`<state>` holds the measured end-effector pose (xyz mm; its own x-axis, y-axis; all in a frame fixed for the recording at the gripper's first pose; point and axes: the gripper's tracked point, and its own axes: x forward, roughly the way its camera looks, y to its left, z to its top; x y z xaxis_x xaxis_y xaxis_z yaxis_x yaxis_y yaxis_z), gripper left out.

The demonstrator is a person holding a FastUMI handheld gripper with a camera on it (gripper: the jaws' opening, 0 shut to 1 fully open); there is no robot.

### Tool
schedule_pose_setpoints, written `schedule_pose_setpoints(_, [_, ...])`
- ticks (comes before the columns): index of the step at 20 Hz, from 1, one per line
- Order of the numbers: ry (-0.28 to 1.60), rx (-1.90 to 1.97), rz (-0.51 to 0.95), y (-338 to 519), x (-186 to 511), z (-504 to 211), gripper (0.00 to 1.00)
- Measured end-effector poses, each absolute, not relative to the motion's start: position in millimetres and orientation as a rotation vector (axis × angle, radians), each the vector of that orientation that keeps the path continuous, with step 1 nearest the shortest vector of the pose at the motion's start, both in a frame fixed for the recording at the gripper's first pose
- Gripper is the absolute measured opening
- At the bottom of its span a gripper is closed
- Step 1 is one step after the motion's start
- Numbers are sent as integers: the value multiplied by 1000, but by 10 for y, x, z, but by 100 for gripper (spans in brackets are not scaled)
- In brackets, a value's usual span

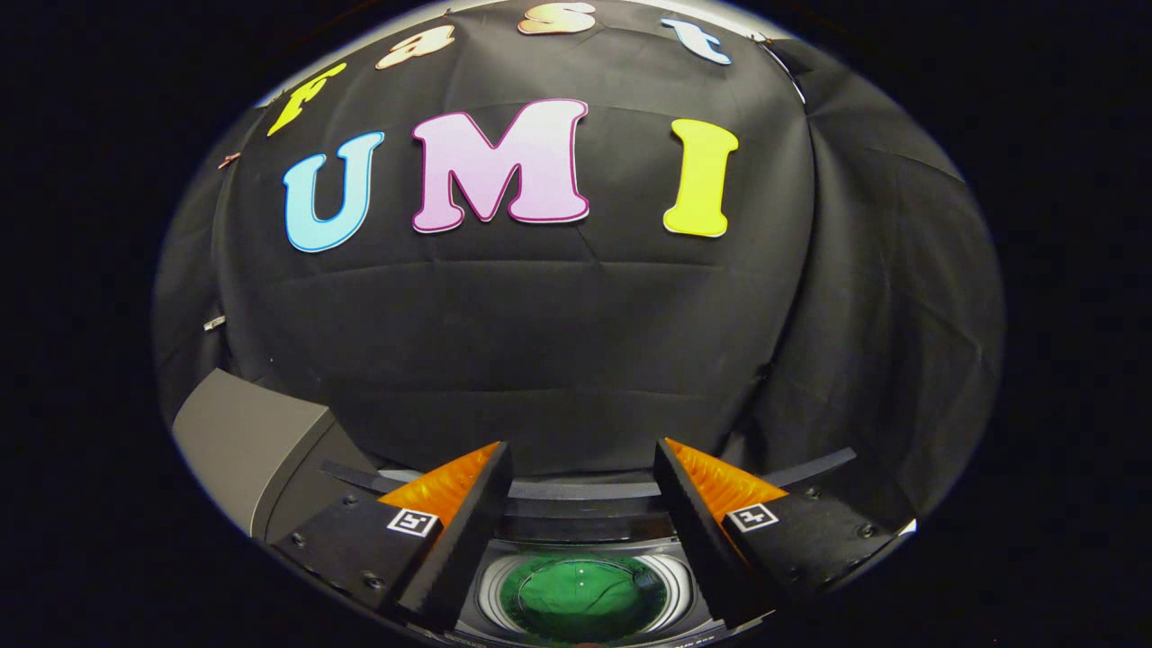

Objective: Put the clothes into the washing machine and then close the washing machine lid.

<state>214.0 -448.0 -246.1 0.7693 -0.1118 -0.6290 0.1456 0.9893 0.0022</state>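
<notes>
The clothes (576, 596) lie inside the washing machine (252, 450) drum — below and between the hand-held gripper (583, 461)'s spread fingers.

The gripper (583, 468) has its fingers spread wide and empty above the washing machine (585, 540), green clothes (576, 594) lying in its drum at 6 o'clock.

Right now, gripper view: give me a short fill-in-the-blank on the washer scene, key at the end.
1. The tongs are ____, with nothing held between the fingers.
2. The cloth lying in the washing machine drum is ____ in colour.
3. The washing machine lid is ____, so the drum shows from above.
4. The drum sits ____ the tongs, seen in the gap between the fingers.

Missing words: open; green; open; below
</notes>
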Motion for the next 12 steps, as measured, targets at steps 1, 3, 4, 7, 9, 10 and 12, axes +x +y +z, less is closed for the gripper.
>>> schedule_pose_setpoints(1, [679,49,-138,-4466,2074,-2461,100])
schedule_pose_setpoints(3, [681,51,-138,-4447,1943,-2459,100])
schedule_pose_setpoints(4, [682,51,-139,-4433,1881,-2466,100])
schedule_pose_setpoints(7, [705,58,-140,-4395,1680,-2504,100])
schedule_pose_setpoints(9, [733,74,-133,-4362,1513,-2555,100])
schedule_pose_setpoints(10, [749,88,-134,-4347,1437,-2585,100])
schedule_pose_setpoints(12, [798,97,-132,-4296,1252,-2726,99])
